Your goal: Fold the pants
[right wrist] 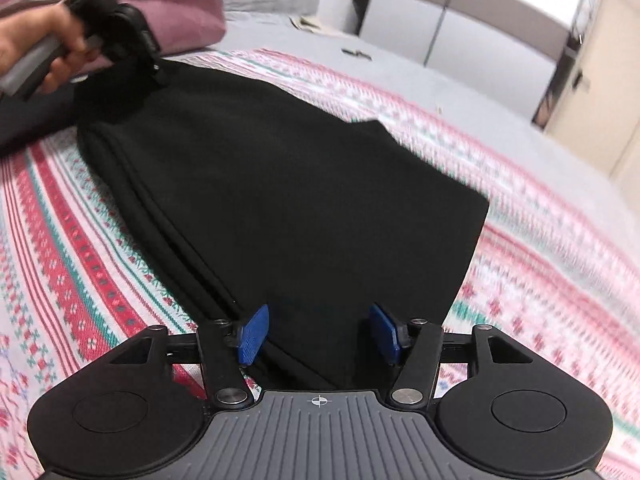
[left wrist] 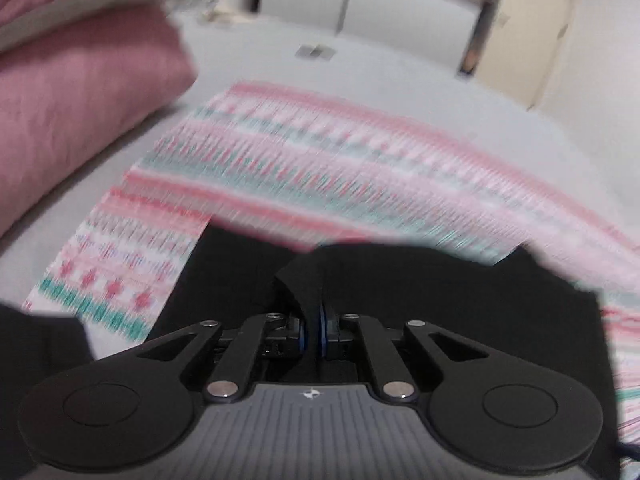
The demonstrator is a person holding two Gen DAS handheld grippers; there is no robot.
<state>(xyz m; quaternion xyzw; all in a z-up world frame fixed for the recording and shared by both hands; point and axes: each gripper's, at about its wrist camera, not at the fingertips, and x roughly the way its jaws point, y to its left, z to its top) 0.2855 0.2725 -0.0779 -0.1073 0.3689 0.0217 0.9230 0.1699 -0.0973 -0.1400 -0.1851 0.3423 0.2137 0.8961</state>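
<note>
Black pants (right wrist: 280, 184) lie folded on a patterned pink, white and green blanket (right wrist: 72, 264). My right gripper (right wrist: 320, 332) is open, its blue pads (right wrist: 253, 336) apart just above the near edge of the pants, holding nothing. My left gripper (left wrist: 314, 332) is shut on a fold of the black pants (left wrist: 308, 280) and lifts it slightly. In the right wrist view the left gripper (right wrist: 154, 68) shows at the far left corner of the pants, held by a hand (right wrist: 36, 52).
Pink pillows (left wrist: 80, 112) lie on the bed at the left. A grey sheet (left wrist: 360, 68) covers the bed beyond the blanket. White wardrobe doors (right wrist: 480, 32) and a beige wall (right wrist: 600, 92) stand behind.
</note>
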